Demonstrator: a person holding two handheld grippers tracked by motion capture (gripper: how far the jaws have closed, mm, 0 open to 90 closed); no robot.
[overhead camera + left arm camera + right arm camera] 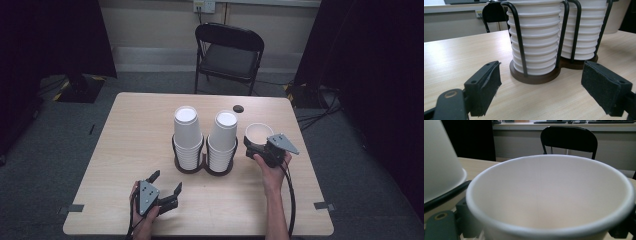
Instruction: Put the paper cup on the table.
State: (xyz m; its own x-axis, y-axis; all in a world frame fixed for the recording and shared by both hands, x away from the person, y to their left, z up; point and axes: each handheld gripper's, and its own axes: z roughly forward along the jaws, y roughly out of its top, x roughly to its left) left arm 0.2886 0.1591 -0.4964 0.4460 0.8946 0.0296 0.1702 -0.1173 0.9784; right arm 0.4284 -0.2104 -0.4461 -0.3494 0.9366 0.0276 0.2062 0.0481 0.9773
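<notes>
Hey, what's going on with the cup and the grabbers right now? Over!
Right gripper shut on single paper cup, mouth up. Left gripper open, empty, facing cup holder. Nothing in the way. Over.

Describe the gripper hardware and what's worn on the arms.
Both grippers, left gripper and right gripper, are black, each topped by a grey three-cornered plate. Jaws carry flat black foam pads, frayed at one edge. A black cable trails from the right one. Forearms bare, no sleeves.

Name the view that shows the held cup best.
Right gripper view: the cup sits close, mouth up, open and empty. The high view shows it small in the right gripper. The left gripper view catches perhaps an edge.
</notes>
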